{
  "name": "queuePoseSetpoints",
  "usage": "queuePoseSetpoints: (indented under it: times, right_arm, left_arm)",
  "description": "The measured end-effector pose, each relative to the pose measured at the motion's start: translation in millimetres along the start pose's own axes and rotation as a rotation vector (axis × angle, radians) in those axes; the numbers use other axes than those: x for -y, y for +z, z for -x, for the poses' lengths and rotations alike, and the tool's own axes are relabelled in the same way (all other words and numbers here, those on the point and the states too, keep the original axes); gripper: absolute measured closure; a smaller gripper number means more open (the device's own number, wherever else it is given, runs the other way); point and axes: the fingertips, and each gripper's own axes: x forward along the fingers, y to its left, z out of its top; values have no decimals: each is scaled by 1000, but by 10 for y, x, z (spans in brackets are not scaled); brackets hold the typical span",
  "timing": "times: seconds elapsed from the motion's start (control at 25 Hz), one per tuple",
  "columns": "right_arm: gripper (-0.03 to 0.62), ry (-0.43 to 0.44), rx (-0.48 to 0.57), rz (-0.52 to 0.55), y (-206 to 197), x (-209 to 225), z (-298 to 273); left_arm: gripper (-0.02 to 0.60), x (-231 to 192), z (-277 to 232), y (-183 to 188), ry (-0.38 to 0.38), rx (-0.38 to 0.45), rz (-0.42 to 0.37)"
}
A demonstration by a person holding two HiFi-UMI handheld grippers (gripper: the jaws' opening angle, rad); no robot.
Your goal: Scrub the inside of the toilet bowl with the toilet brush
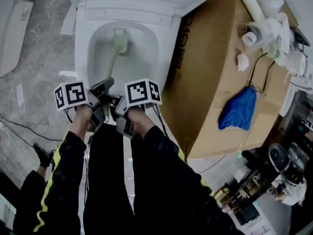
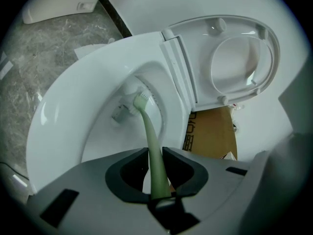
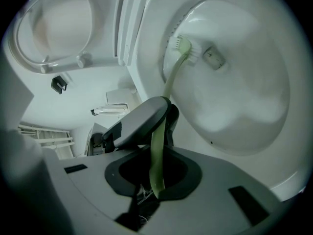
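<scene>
The white toilet bowl (image 1: 84, 43) stands open, its seat and lid (image 2: 244, 58) raised. Inside it, the toilet brush (image 1: 120, 39) rests its pale green head against the far inner wall. The thin green handle runs back to both grippers at the bowl's near rim. My left gripper (image 1: 103, 90) is shut on the handle, which passes between its jaws (image 2: 155, 155) toward the brush head (image 2: 141, 101). Just behind it, my right gripper (image 1: 119, 105) is shut on the handle's end (image 3: 157, 173). The right gripper view shows the brush head (image 3: 184, 46) against the bowl wall (image 3: 254, 82).
A large cardboard box (image 1: 215, 82) lies right of the toilet, with a blue cloth (image 1: 238, 109) and white pipe fittings (image 1: 259, 26) on it. Grey marble floor (image 1: 39, 82) is on the left, with cables and a dark shoe (image 1: 43, 154). Cluttered equipment fills the lower right.
</scene>
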Motion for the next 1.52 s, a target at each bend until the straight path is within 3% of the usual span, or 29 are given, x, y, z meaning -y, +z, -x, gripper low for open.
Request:
queuePoseSetpoints:
  times: [1.0,1.52]
  right_arm:
    - [537,-63,142,-58,91,220,357]
    - [537,-70,182,-133,-91,366,512]
  left_arm:
    - [495,136,-397,-259,-34,-126,-5]
    - [500,120,-497,-623,-19,-261,8]
